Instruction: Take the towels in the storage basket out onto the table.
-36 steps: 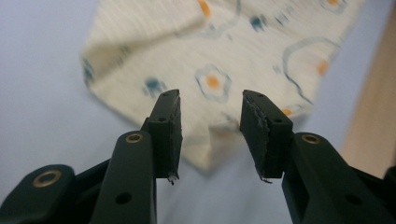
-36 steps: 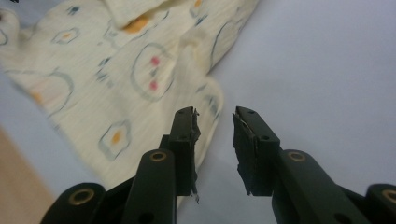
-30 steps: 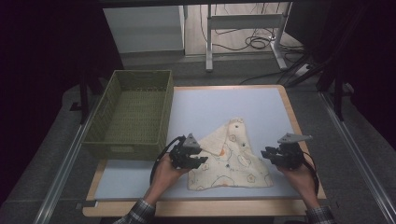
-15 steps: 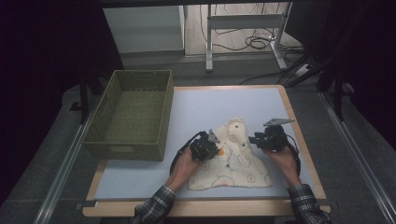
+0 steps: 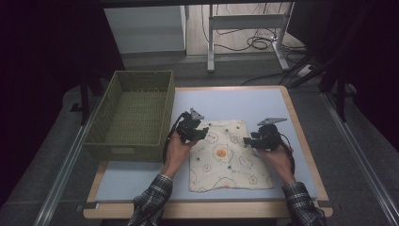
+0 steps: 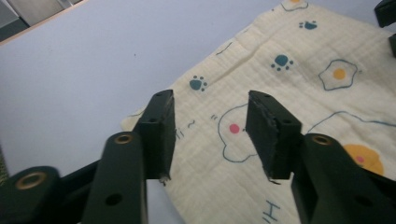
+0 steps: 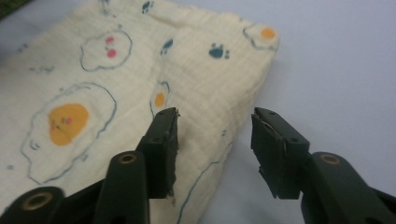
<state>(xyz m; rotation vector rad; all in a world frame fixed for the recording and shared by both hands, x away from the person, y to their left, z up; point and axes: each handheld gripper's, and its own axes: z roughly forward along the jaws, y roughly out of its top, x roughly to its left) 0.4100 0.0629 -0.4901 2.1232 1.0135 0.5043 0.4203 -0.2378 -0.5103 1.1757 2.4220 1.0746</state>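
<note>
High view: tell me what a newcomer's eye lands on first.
The cream cloth printed with fried eggs and paw prints lies folded flat on the pale blue table. The left gripper and right gripper hover at its far corners, jaws open, nothing between them. A green basket stands at the table's left edge.

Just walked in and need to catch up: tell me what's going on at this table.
A person is folding a cream muslin cloth printed with fried eggs and paw prints on the pale blue table mat, using two black hand-held grippers. The cloth lies flat as a folded rectangle. The left gripper hangs over its far left corner, jaws just reopened, nothing between them. The right gripper straddles the right edge, open and gripping nothing. The green woven basket sits left of the cloth.
</note>
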